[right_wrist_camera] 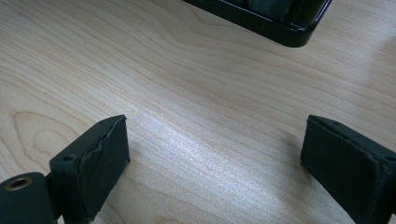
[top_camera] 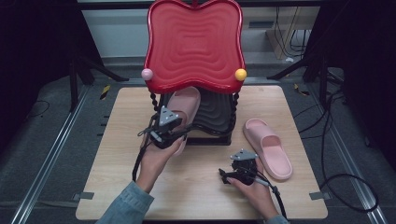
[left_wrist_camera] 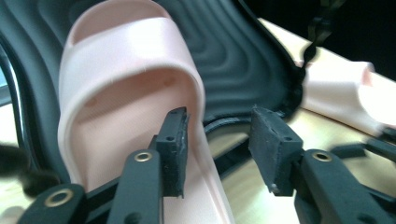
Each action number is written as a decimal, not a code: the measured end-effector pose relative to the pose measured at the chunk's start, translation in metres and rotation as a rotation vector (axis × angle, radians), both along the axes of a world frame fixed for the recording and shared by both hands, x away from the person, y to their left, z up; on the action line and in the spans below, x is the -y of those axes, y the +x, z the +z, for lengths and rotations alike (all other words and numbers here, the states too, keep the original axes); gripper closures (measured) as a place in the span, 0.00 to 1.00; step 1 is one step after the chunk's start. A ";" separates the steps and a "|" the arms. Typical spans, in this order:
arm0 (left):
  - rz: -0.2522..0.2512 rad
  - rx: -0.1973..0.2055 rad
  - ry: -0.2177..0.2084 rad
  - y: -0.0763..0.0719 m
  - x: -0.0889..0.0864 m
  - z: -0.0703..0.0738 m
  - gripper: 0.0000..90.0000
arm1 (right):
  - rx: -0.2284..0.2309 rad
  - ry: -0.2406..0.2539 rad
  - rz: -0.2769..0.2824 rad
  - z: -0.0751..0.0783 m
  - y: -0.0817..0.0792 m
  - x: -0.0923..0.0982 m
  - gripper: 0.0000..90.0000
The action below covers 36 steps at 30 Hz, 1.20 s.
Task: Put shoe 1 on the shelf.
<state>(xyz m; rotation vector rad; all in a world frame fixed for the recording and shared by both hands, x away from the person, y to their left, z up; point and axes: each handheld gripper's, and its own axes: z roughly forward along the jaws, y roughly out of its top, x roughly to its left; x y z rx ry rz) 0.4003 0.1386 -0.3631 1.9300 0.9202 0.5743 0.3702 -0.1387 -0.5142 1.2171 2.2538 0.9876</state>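
Wooden table (top_camera: 116, 186): two-tier rack, red upper tray (top_camera: 194, 44) bare; black lower tray (left_wrist_camera: 243, 56) holding one pink slipper (left_wrist_camera: 121, 84). Second slipper (top_camera: 268, 147) on tabletop. Left gripper (left_wrist_camera: 217, 140) jaws parted astride slipper's side wall. Right gripper (right_wrist_camera: 215, 163) spread wide, holding nothing.

Two pink slippers are counted: one slipper (top_camera: 183, 109) is on the black shelf, and the other slipper (top_camera: 269, 147) lies on the desk (top_camera: 116, 154). One rack is seen, with two wavy shelves: a red shelf (top_camera: 194, 44) on top and a black shelf (top_camera: 215, 112) below. Two small balls are counted on the red shelf's front corners: one pink ball (top_camera: 147, 73) and one yellow ball (top_camera: 240, 74). Two tools are seen, a left tool (top_camera: 164, 135) and a right tool (top_camera: 238, 171), each with two black jaws. Two hands are counted, a left hand (top_camera: 156, 161) and a right hand (top_camera: 254, 191). One desk is seen.
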 end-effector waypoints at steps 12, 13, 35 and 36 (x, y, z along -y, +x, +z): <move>-0.094 -0.062 0.058 -0.045 -0.048 -0.025 0.92 | 0.000 0.000 0.000 0.000 0.000 0.000 0.09; -0.104 -0.068 0.060 -0.048 -0.050 -0.028 0.93 | 0.001 0.001 0.000 0.000 0.000 0.000 0.09; -0.113 -0.162 0.121 -0.041 -0.051 -0.080 0.98 | 0.001 0.001 0.000 0.000 0.000 0.000 0.09; -0.111 -0.164 0.114 -0.040 -0.051 -0.079 0.98 | 0.001 0.001 0.000 0.000 0.000 0.000 0.09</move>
